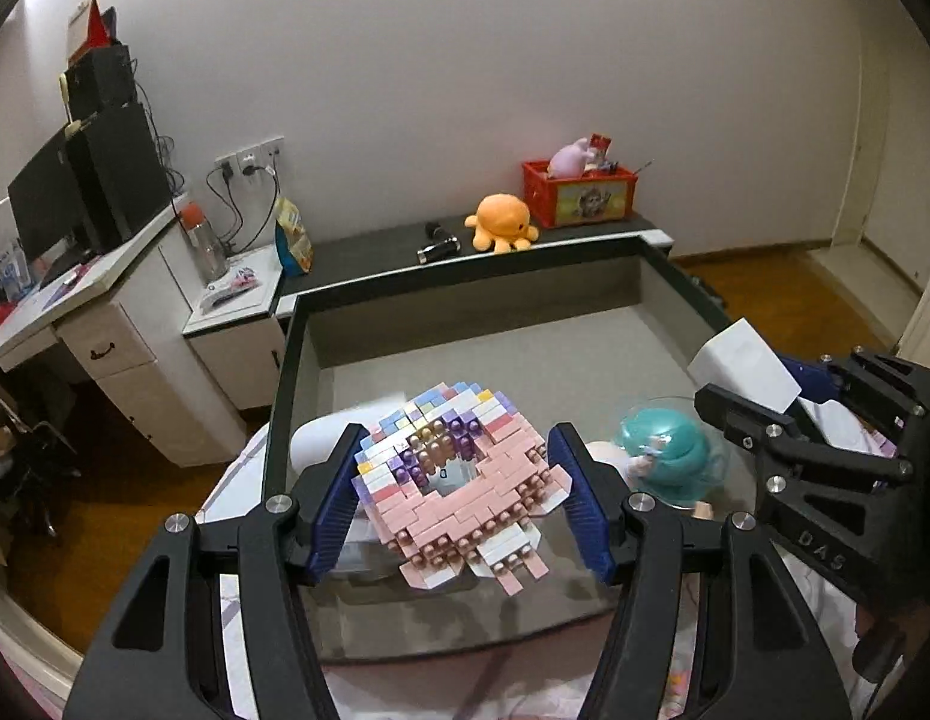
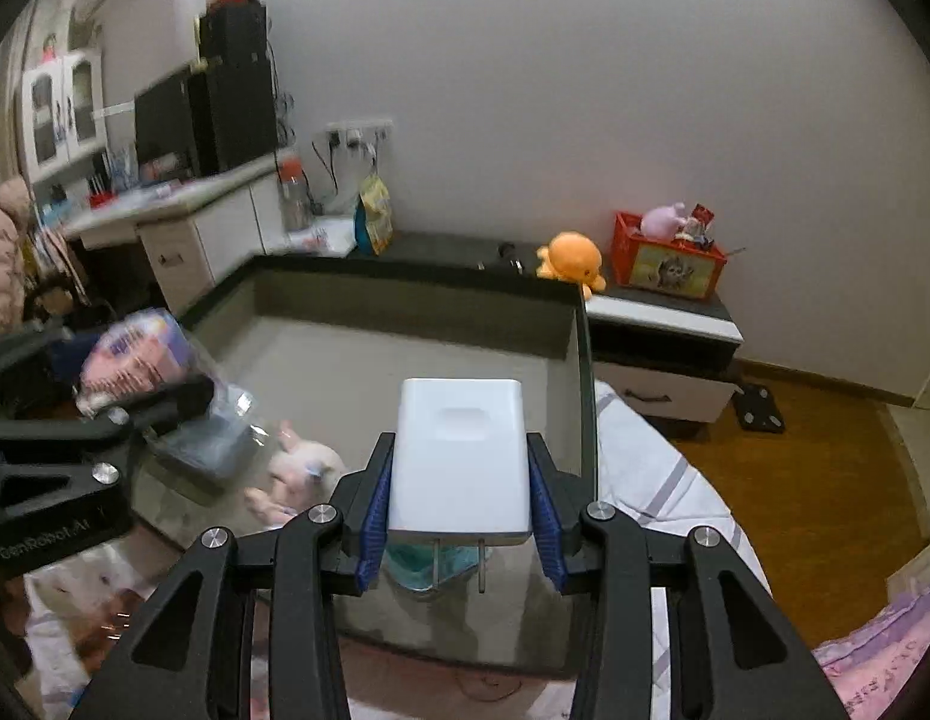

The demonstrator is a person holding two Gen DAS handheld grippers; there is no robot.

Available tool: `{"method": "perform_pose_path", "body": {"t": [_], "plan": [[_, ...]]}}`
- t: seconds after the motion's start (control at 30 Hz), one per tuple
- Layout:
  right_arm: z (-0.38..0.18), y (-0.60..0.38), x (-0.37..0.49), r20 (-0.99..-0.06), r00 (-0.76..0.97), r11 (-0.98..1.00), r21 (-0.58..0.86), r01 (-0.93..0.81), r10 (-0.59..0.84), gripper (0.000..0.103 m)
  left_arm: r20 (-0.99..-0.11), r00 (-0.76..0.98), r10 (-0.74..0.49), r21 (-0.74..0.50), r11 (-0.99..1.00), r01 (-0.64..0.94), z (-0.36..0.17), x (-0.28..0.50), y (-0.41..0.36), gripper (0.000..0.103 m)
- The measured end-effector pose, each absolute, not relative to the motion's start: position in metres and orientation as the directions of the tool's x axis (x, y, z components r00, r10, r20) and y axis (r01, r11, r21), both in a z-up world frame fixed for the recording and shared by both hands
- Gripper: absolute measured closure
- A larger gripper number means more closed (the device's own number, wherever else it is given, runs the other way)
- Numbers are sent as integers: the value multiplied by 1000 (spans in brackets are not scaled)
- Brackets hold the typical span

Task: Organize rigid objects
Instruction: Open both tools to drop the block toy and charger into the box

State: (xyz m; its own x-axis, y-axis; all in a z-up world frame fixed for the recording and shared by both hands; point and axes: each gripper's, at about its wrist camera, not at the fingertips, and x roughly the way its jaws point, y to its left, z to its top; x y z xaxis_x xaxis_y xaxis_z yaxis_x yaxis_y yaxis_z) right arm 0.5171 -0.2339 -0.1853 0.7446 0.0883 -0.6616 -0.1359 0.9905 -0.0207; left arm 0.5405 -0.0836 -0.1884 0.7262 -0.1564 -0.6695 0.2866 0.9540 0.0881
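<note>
My left gripper (image 1: 459, 498) is shut on a pastel pink brick model (image 1: 459, 480), its blue pads pressing both sides. The model hangs over the near end of a grey tray with a dark rim (image 1: 465, 276). My right gripper (image 2: 459, 516) is shut on a white plug charger (image 2: 459, 456), prongs pointing toward the camera, also above the tray (image 2: 405, 288). In the left wrist view the right gripper (image 1: 825, 420) and the charger (image 1: 744, 366) are at the right. The right wrist view shows the brick model (image 2: 135, 354) blurred at the left. A teal figure (image 1: 669, 450) and a pink figurine (image 2: 303, 468) lie in the tray.
An orange octopus plush (image 1: 502, 222) and a red crate of toys (image 1: 579, 192) sit on the low black cabinet behind the tray. A white desk (image 1: 105, 276) with a monitor stands at the left. Bedding (image 2: 645, 468) lies under and right of the tray.
</note>
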Motion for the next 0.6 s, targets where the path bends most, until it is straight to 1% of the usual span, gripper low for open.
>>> {"method": "perform_pose_path", "body": {"t": [0.07,0.13,0.2,0.27,0.33,0.37,0.4,0.43,0.5,0.57,0.6], "plan": [[-191,-233,518,-665,741,990,-23,-141,90,62,-680,714,-167,76,953,294,-192,546,-86,40],[-194,-233,520,-666,743,991,-38,-127,69,62,-681,716,-153,98,950,296,-195,552,-89,39],[-196,-234,522,-668,743,993,-55,-107,43,62,-676,722,-147,110,949,296,-197,554,-93,33],[-198,-237,525,-672,739,994,-50,-94,37,61,-682,713,-162,93,948,304,-197,554,-93,31],[-199,-238,526,-673,739,995,-41,-89,39,60,-679,712,-178,72,949,306,-197,554,-91,21],[-198,-239,525,-672,739,996,-36,-85,39,59,-672,718,-179,69,951,302,-196,551,-88,14],[-196,-241,525,-671,740,997,-32,-77,36,58,-667,723,-179,69,951,300,-194,549,-87,12],[-193,-242,523,-665,746,997,-27,-70,34,55,-659,730,-182,65,953,296,-192,546,-84,11],[-185,-243,515,-642,766,998,-20,-64,37,47,-641,743,-192,41,958,282,-182,535,-74,6],[-170,-245,503,-610,791,998,-14,-53,33,32,-613,765,-200,20,963,267,-170,523,-62,5],[-165,-244,498,-598,801,999,-9,-54,38,30,-601,773,-204,11,965,263,-164,516,-57,5]]}}
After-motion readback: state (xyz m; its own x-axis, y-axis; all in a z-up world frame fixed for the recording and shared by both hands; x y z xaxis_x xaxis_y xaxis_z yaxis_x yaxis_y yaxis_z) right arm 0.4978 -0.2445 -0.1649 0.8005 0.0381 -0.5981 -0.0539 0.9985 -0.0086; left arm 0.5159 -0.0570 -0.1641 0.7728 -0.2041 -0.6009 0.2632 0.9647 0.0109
